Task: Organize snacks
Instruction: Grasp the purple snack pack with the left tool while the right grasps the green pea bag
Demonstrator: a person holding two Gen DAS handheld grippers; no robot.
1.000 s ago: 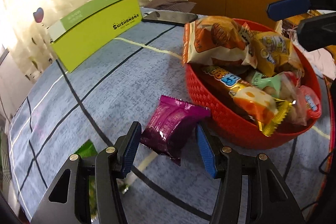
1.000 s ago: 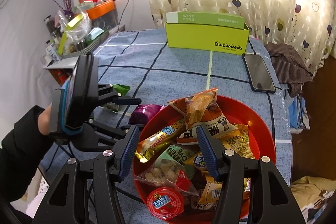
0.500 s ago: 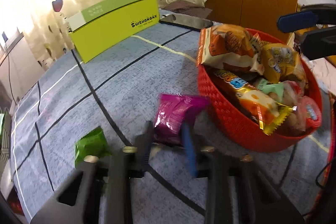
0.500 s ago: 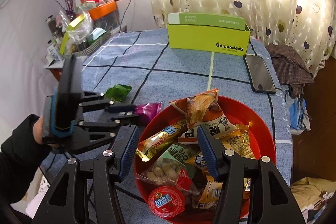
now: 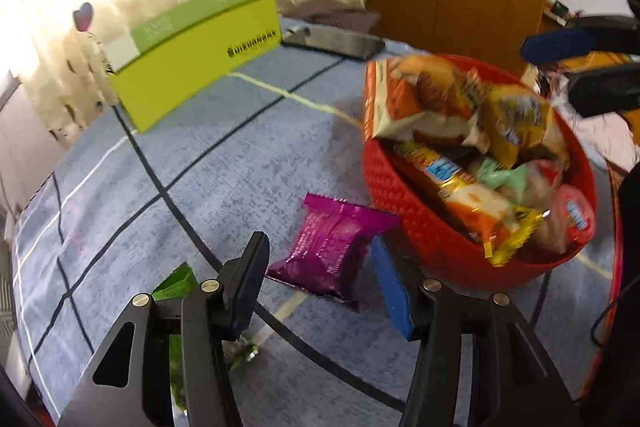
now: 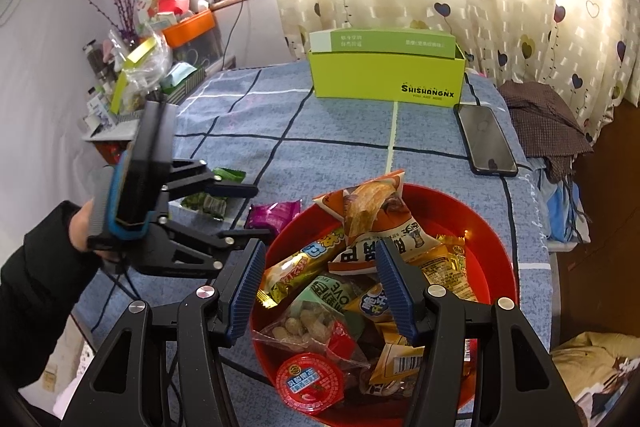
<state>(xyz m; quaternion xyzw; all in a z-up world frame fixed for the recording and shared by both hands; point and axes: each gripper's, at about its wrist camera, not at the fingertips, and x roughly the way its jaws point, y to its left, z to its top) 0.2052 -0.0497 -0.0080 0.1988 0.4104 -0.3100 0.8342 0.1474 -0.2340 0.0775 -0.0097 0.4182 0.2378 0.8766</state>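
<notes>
Left gripper point(image 5: 318, 279) is opening, jaws either side of the purple snack packet point(image 5: 332, 249) without pressing it; the packet lies on the checked cloth point(image 5: 224, 163), touching the red basket point(image 5: 432, 239) at 3 o'clock. Green packet point(image 5: 176, 283) at 9 o'clock, green box point(image 5: 200, 67) at 11. Right gripper point(image 6: 316, 283) hangs released above the basket's snacks.

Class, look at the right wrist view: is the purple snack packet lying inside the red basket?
No. The purple snack packet lies on the blue checked cloth, just outside the red basket.
</notes>
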